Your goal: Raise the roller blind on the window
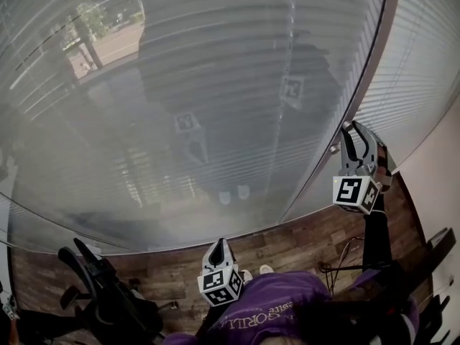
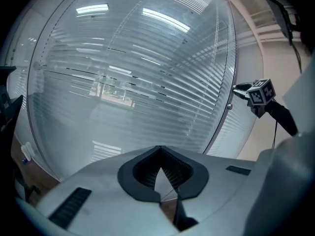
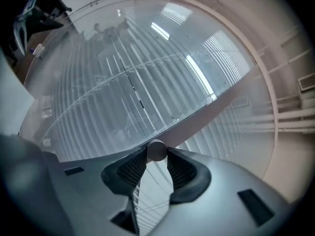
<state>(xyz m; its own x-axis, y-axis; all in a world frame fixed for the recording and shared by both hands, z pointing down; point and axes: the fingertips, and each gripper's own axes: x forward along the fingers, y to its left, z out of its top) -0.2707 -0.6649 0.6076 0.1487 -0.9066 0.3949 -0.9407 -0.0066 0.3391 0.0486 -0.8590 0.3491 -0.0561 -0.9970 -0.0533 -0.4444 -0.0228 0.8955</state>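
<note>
Head view, 8 o'clock: a black office chair stands on the wood floor. At 6 o'clock your left gripper is held low, just above your purple shirt, pointing at the glass and well apart from it. In the left gripper view its jaws meet at the tips with nothing between them. The blind fills the centre from 9 to 1 o'clock. Its horizontal slats run behind the window pane and also cover the narrower pane past the frame post. A small round knob sits on that post at about 3 o'clock. Your right gripper is raised to it. In the right gripper view the jaws pinch the knob at their tips, one pad on each side, with the slats behind. From the left gripper view, the right gripper shows at 3 o'clock, against the post.
</note>
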